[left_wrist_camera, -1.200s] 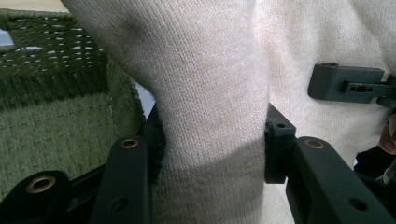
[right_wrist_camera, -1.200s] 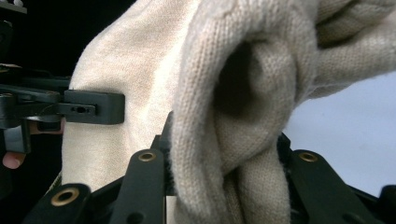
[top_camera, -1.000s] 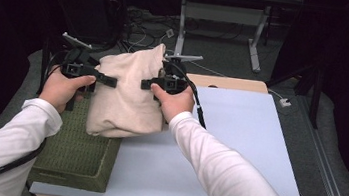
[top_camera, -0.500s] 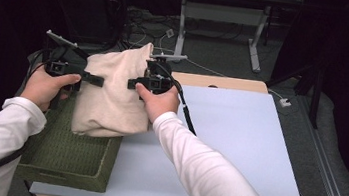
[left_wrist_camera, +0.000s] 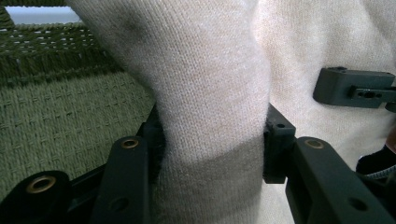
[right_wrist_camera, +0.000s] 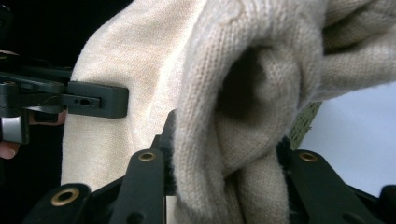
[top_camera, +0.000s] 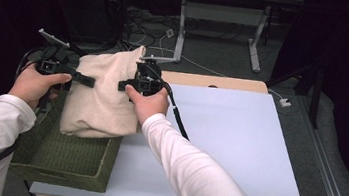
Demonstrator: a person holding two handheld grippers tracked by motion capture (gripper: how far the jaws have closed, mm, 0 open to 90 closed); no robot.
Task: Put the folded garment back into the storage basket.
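Note:
A folded cream knit garment (top_camera: 102, 96) hangs between both grippers, above a green woven basket (top_camera: 62, 157) at the table's left edge. My left gripper (top_camera: 89, 80) is shut on the garment's left side; a thick fold (left_wrist_camera: 212, 130) is pinched between its black jaws, with the basket's weave (left_wrist_camera: 65, 116) behind. My right gripper (top_camera: 124, 86) is shut on the right side, a bunched fold (right_wrist_camera: 229, 154) squeezed between its jaws. The garment's lower edge droops to about the basket's rim. Each gripper view shows the other gripper's jaw tip (left_wrist_camera: 355, 88) (right_wrist_camera: 95, 100) against the cloth.
A pale blue-white table top (top_camera: 236, 151) stretches to the right of the basket, with a wooden strip (top_camera: 215, 81) along its far edge. Table legs and cables (top_camera: 180, 33) lie on the grey floor beyond. A black cable (top_camera: 177, 118) trails from the right gripper.
Both hands have carried the garment leftward, from over the table's left part to over the basket. The grips on the cloth are unchanged.

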